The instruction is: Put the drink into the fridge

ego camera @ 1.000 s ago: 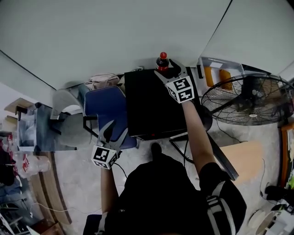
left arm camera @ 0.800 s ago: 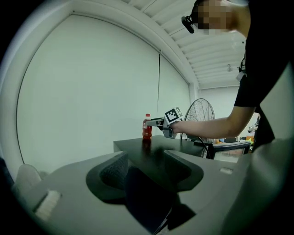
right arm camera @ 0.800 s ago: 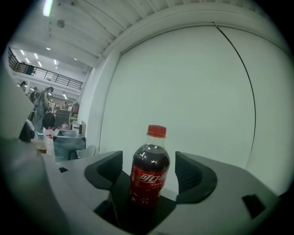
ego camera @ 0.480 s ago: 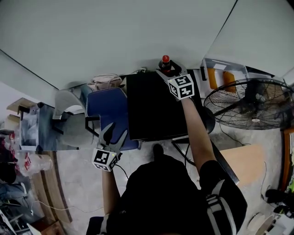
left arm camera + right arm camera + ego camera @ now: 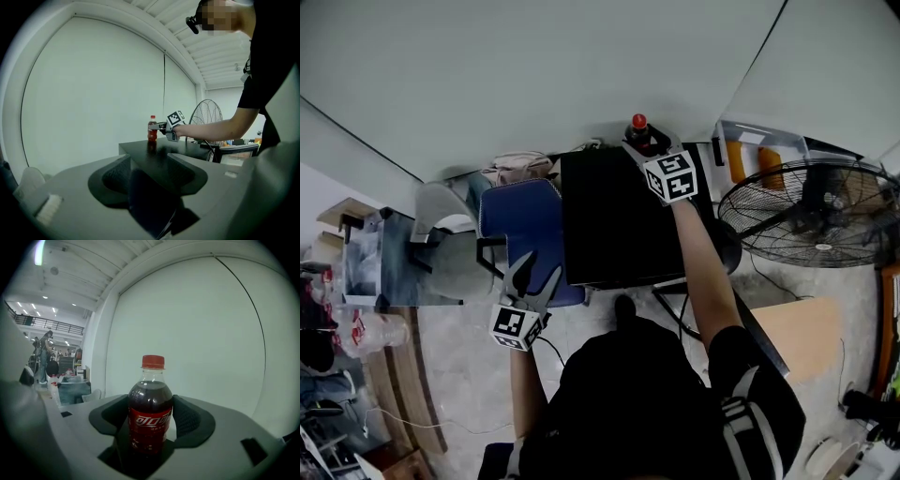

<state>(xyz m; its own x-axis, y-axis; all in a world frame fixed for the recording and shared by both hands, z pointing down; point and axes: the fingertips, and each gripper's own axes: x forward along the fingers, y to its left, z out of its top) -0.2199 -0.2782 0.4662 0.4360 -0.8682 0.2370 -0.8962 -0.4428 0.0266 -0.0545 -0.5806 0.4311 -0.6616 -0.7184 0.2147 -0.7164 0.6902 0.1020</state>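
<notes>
A small cola bottle [image 5: 637, 130] with a red cap stands upright at the far edge of the black fridge top [image 5: 614, 220]. My right gripper [image 5: 643, 142] reaches across that top, and its jaws are closing around the bottle [image 5: 150, 399]. The left pad is at the bottle's side; a thin gap still shows by the right pad [image 5: 190, 417]. My left gripper [image 5: 534, 272] hangs low beside the blue chair, open and empty. From the left gripper view the bottle [image 5: 152, 129] and the right gripper [image 5: 163, 126] show far off over the fridge top [image 5: 187, 150].
A blue chair [image 5: 520, 220] and a grey chair [image 5: 441, 258] stand left of the fridge. A large floor fan [image 5: 811, 220] stands at its right, with a bin of orange items [image 5: 742, 155] behind. The wall runs just behind the bottle.
The right gripper has moved forward from beside the bottle until the bottle stands between its jaws. The left gripper has barely moved.
</notes>
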